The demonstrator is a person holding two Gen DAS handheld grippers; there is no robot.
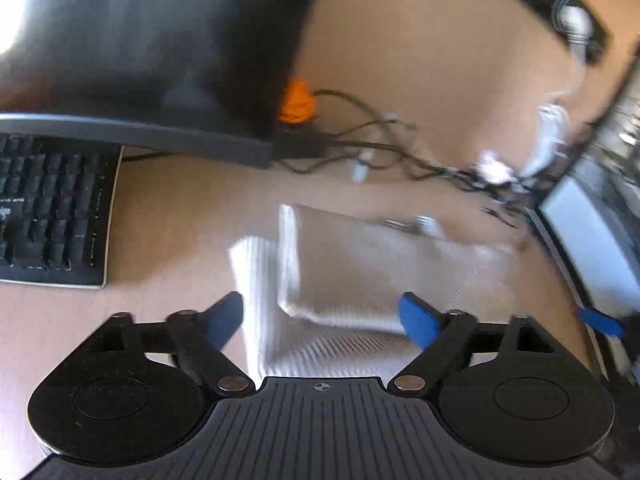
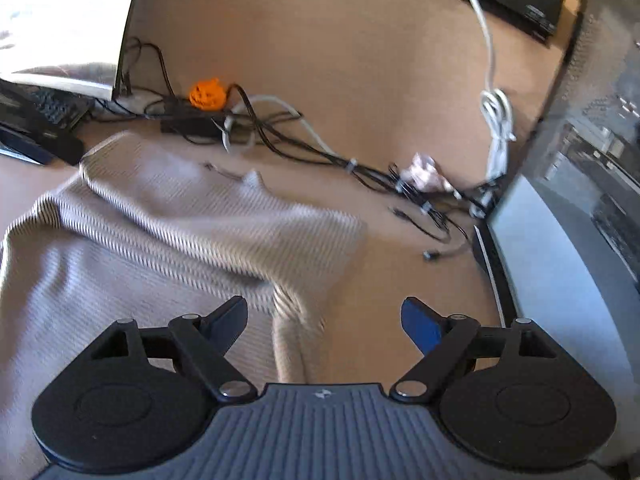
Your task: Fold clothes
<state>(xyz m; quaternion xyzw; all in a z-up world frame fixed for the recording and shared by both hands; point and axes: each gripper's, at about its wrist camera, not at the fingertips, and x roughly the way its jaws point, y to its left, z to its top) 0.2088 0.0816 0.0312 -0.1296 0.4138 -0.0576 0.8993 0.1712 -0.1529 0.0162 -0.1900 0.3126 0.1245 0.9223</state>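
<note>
Ribbed cream garment [image 2: 160,232] lies on the tan desk [image 2: 320,40], partly folded; in the left wrist view one layer [image 1: 360,264] is doubled over another, with a strip of the lower layer showing at its left edge. Motion blur softens the weave in both views.

Left gripper [image 1: 320,316]: jaws spread wide, blue pads on either side of the garment's near edge, cloth between them but not pinched. Released.

Right gripper [image 2: 324,320]: jaws also spread wide. A raised fold of the garment's right edge runs between the fingers, the pads clear of it. Released, holding nothing.

No containers in view.

Beyond the garment: a tangle of dark cables [image 2: 280,136] with a small orange pumpkin figure [image 2: 208,94] on a black power strip. White cord [image 2: 494,112] hangs at right. Black keyboard [image 1: 52,208] left of the garment, monitor [image 1: 160,40] behind it. A dark computer case [image 2: 592,140] stands at the desk's right side.
</note>
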